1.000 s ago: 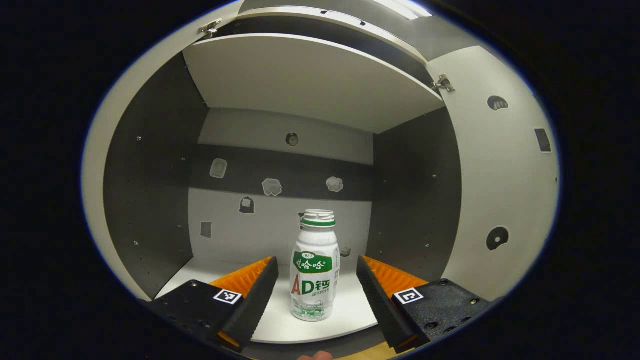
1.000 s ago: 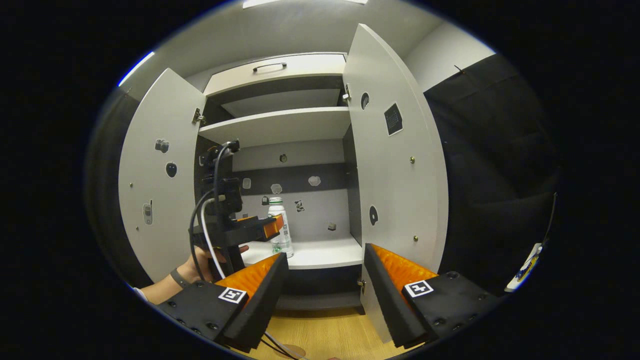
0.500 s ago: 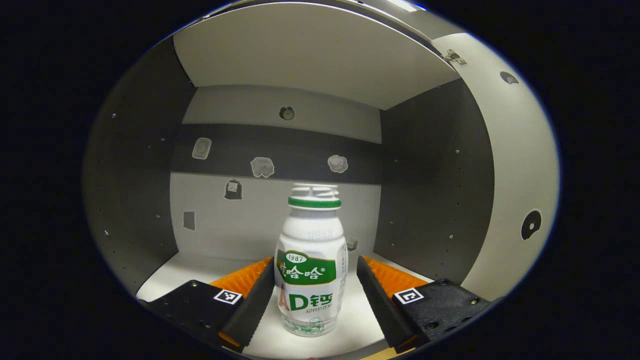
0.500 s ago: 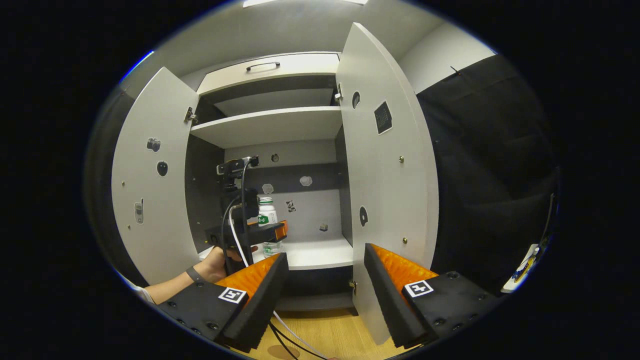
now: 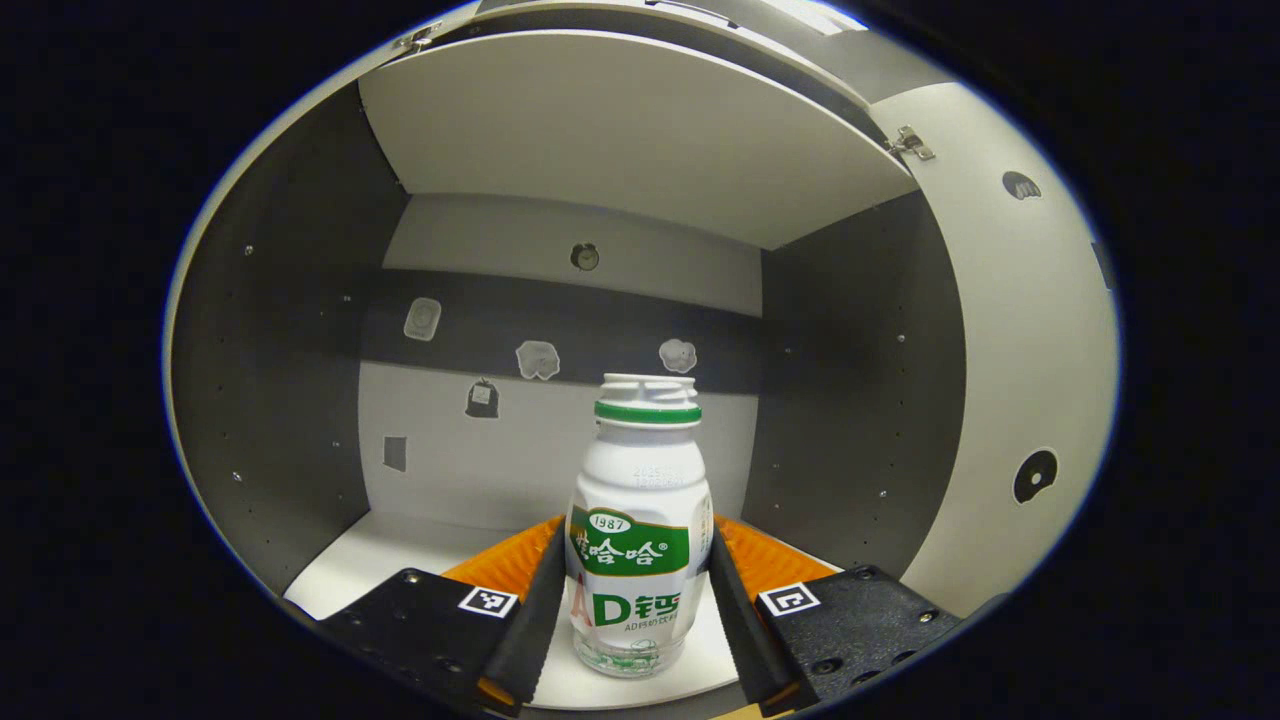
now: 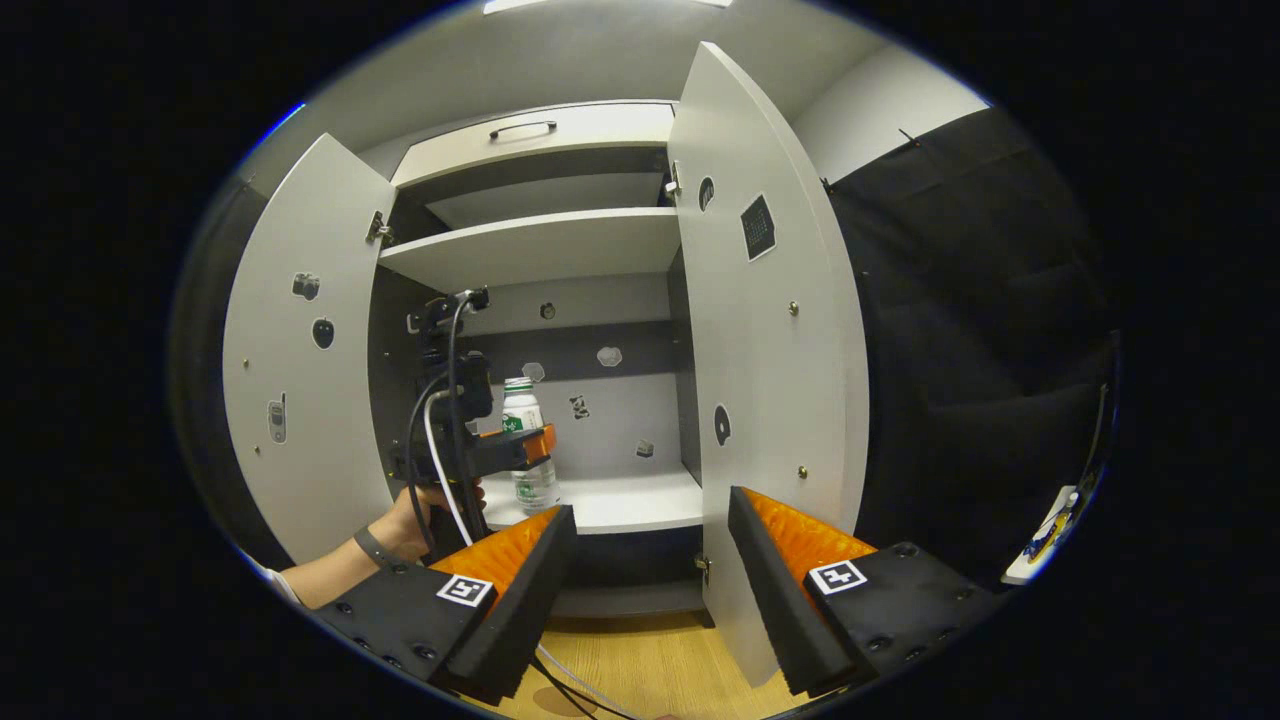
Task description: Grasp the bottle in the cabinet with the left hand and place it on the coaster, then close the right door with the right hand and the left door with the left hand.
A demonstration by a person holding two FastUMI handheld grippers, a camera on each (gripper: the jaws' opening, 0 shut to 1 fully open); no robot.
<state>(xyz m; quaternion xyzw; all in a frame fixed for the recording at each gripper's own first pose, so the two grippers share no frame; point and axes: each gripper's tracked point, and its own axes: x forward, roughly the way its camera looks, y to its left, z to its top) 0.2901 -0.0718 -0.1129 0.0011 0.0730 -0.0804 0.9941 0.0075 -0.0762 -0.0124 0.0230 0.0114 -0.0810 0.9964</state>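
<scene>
Between the left hand-held gripper's (image 5: 634, 600) fingers, bottle (image 5: 637, 530) stands upright, cap up.

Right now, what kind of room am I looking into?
Probably a staged booth, not a real kitchen: a cabinet with both doors open, a lone bottle on its shelf, and black cloth hung as a wall.

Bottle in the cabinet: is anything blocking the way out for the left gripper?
Nothing visible does. The left gripper is closed on the bottle, both doors stand open, and the shelf in front of the bottle is bare. I can't make out the coaster for certain.
</scene>
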